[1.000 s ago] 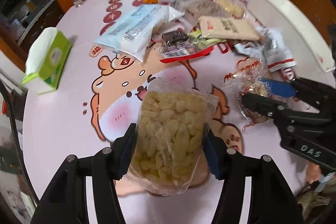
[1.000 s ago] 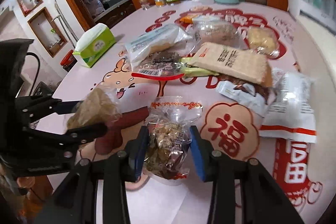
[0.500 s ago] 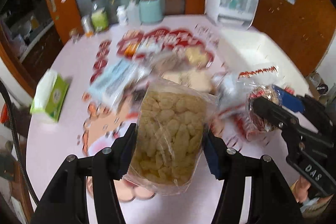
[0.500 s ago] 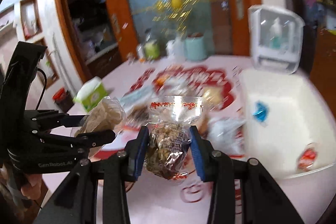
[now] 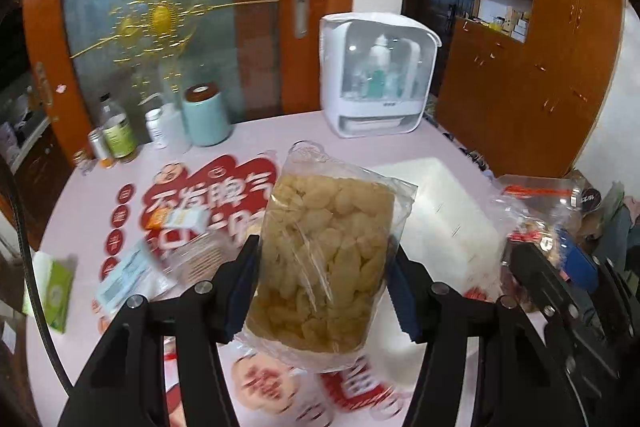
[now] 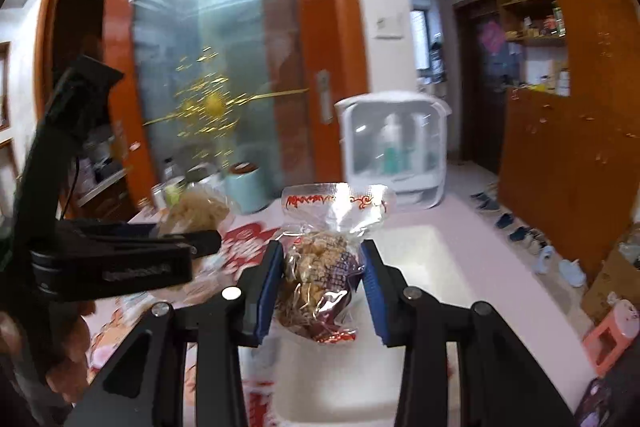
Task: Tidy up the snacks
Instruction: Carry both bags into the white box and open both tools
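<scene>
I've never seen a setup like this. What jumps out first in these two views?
Two pairs of black tongs, each clamped on a snack bag held in the air: the left tongs squeeze a clear bag of pale puffs, the right tongs a small bag of brown clusters. Below the right tongs sits a white bin on the pink table.
</scene>
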Demonstrator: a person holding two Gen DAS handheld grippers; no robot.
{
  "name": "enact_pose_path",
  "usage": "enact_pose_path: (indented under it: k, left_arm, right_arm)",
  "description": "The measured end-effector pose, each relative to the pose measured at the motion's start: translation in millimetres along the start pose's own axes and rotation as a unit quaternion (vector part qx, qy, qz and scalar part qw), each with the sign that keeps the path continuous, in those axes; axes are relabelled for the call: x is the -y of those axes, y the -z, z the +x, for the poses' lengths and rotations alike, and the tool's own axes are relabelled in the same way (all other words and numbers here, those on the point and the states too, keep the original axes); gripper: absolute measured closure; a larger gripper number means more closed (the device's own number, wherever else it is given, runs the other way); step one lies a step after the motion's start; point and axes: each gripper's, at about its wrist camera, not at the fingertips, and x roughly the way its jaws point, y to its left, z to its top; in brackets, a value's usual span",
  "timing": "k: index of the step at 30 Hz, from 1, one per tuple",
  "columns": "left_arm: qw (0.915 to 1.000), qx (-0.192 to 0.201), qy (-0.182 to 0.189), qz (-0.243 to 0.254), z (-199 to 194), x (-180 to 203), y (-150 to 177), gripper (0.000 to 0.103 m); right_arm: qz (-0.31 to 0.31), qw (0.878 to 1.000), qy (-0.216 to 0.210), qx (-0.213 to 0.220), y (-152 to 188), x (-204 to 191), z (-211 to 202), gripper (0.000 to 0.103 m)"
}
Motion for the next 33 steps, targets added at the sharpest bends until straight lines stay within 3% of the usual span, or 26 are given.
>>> enact_pose_path:
  k: [6, 13, 22, 29, 30, 31, 33]
  left_arm:
    - [0.9998, -0.012, -0.016, -0.008, 57.1, 39.2, -20.8, 0.045]
    - [0.9968, -0.074, -0.023, -0.020, 133.3, 58.2, -3.5, 0.045]
    - [0.9949, -0.090, -0.044, 0.003, 169.2, 65.9, 15.6, 0.045]
    - [0.9950, -0.082, -0.053, 0.020, 172.4, 68.7, 22.6, 0.044]
    - [0.9952, -0.080, -0.054, 0.019, 171.0, 68.4, 23.6, 0.041]
    - [0.9952, -0.079, -0.055, 0.018, 169.8, 67.8, 23.9, 0.028]
    - [0.9959, -0.070, -0.056, 0.014, 164.5, 65.7, 24.4, 0.011]
  right_arm:
    - [0.026, 0.998, 0.053, -0.001, -13.4, 46.6, 26.8, 0.063]
    - [0.049, 0.995, 0.066, -0.055, 19.1, 74.2, 65.0, 0.063]
    - [0.041, 0.992, 0.056, -0.104, 57.4, 66.3, 97.6, 0.063]
    - [0.040, 0.989, 0.059, -0.127, 69.6, 59.9, 109.8, 0.062]
    - [0.043, 0.989, 0.061, -0.131, 70.7, 60.7, 110.4, 0.062]
    - [0.048, 0.988, 0.062, -0.132, 72.1, 61.7, 110.1, 0.061]
    - [0.051, 0.988, 0.074, -0.128, 72.9, 61.7, 106.7, 0.049]
